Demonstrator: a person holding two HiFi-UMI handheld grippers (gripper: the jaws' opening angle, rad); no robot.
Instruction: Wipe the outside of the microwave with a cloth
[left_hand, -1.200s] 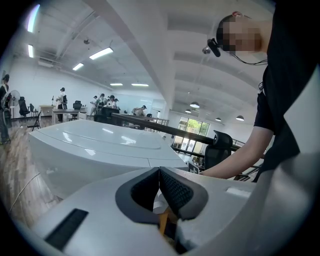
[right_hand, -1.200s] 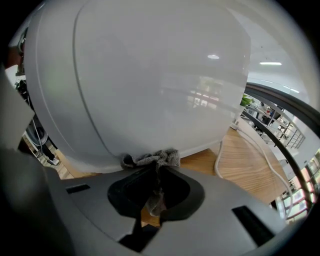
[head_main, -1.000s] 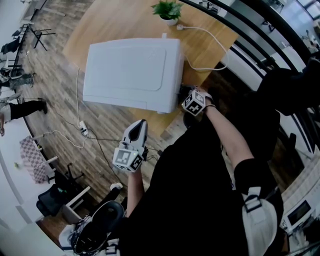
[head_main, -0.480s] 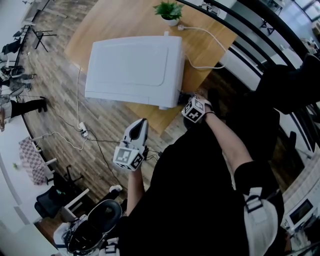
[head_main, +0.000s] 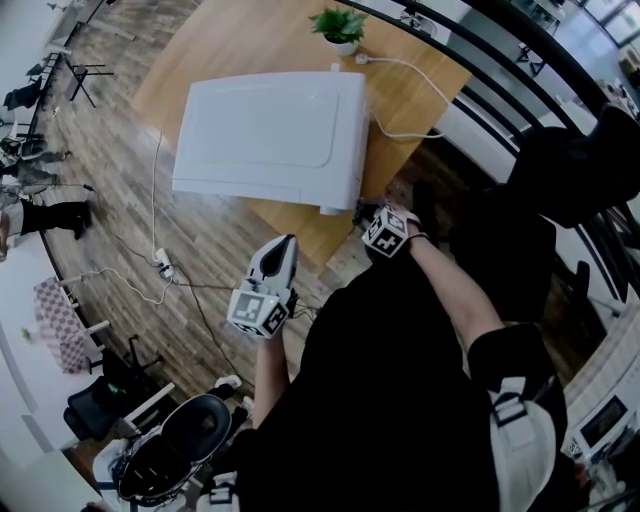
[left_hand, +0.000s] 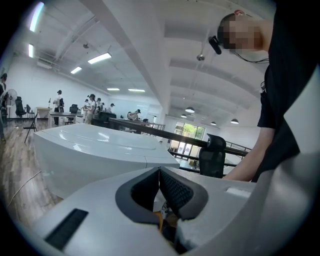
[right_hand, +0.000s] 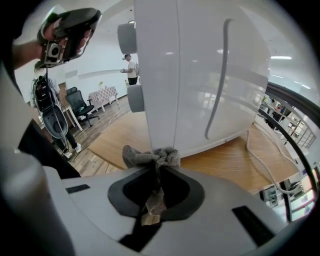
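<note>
The white microwave (head_main: 270, 135) stands on a wooden table (head_main: 230, 40). My right gripper (head_main: 375, 218) is at its near right corner, shut on a grey cloth (right_hand: 150, 156). In the right gripper view the bunched cloth sticks out past the jaws (right_hand: 159, 167) and lies close against the microwave's (right_hand: 200, 75) lower edge, beside its knobs. My left gripper (head_main: 278, 255) hangs off the table's near edge, apart from the microwave. Its jaws (left_hand: 159, 172) are shut with nothing between them, and they point at the microwave (left_hand: 95, 150).
A potted plant (head_main: 338, 22) and a white cable (head_main: 420, 90) lie on the table behind the microwave. A power strip (head_main: 160, 262) with cords is on the wood floor to the left. An office chair (head_main: 185, 450) stands near my feet. A dark railing (head_main: 520, 70) runs along the right.
My right gripper has drawn the cloth a little toward me along the microwave's right end, to the near corner. The left gripper has stayed about where it was.
</note>
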